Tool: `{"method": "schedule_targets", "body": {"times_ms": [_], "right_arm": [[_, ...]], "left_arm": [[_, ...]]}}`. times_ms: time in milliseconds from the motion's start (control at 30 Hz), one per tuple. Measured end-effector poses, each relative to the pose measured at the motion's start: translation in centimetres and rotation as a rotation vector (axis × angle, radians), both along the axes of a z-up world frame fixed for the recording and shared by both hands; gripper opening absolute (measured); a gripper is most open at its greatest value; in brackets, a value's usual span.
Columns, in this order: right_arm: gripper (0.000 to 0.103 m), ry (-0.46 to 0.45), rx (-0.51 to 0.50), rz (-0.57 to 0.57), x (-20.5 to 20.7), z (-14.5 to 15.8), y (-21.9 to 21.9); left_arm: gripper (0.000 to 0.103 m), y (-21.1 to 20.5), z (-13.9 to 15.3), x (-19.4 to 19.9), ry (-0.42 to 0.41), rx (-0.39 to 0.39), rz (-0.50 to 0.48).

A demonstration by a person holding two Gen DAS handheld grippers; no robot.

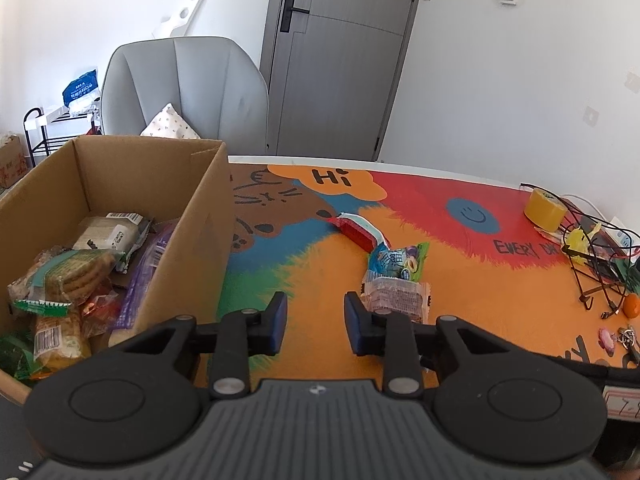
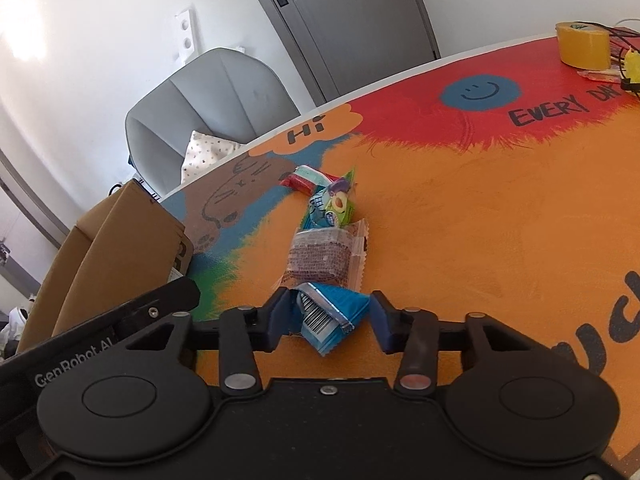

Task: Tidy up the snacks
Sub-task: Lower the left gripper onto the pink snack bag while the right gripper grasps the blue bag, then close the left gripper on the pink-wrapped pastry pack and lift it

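Note:
A cardboard box (image 1: 192, 208) at the left holds several snack packs, such as a biscuit pack (image 1: 76, 272). On the table lie a red-and-white pack (image 1: 358, 230), a blue-green pack (image 1: 396, 262) and a clear pack with a brown cake (image 1: 396, 298). My left gripper (image 1: 315, 322) is open and empty, just right of the box and left of the brown cake pack. My right gripper (image 2: 330, 314) has its jaws around a blue foil pack (image 2: 332, 312), touching both sides. Beyond it lie the brown cake pack (image 2: 324, 256), the blue-green pack (image 2: 334, 204) and the red-and-white pack (image 2: 306, 179).
A yellow tape roll (image 1: 546, 208), tangled black wires (image 1: 600, 256) and small trinkets (image 1: 608, 336) sit at the table's right. A grey chair (image 1: 188, 88) with a cushion stands behind the box. The box also shows in the right wrist view (image 2: 108, 256), with the left gripper's body beside it.

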State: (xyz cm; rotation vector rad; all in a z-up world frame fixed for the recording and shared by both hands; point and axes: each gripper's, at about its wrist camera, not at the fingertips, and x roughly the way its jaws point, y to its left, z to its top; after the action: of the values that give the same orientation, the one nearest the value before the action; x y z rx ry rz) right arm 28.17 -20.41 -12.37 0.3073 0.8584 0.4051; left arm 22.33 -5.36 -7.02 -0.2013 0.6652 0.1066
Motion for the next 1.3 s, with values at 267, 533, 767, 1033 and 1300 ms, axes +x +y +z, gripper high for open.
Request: {"method": "schedule_targets", "body": {"times_ms": [267,533,767,1033,1300], "right_arm": [[0.001,-0.06,-0.006,0.034,-0.8,1.1,-0.9],[0.006,-0.031,0.008,-0.012,-0.6,0.5,-2.5],[0.043,-0.013,0.046,-0.019,-0.3,0.5,-1.6],[0.05,0.002,0.012,-0.022,0.5,-0.3,0.3],[0.036,-0.01,-0.022,0.014,0.3,-0.5,0.4]], "left_arm": [[0.03,-0.9,-0.3,0.4,0.003,0.0,0.008],[0.032,-1.7,-0.6,0.8,0.018,0.002,0.002],[0.033,-0.8,-0.2,0.4,0.012,0.005,0.018],[0.043,0.5,0.1,0.1,0.012,-0.024,0.024],[0.049,0.6,0.0,0.2,0.014,-0.045,0.033]]}}
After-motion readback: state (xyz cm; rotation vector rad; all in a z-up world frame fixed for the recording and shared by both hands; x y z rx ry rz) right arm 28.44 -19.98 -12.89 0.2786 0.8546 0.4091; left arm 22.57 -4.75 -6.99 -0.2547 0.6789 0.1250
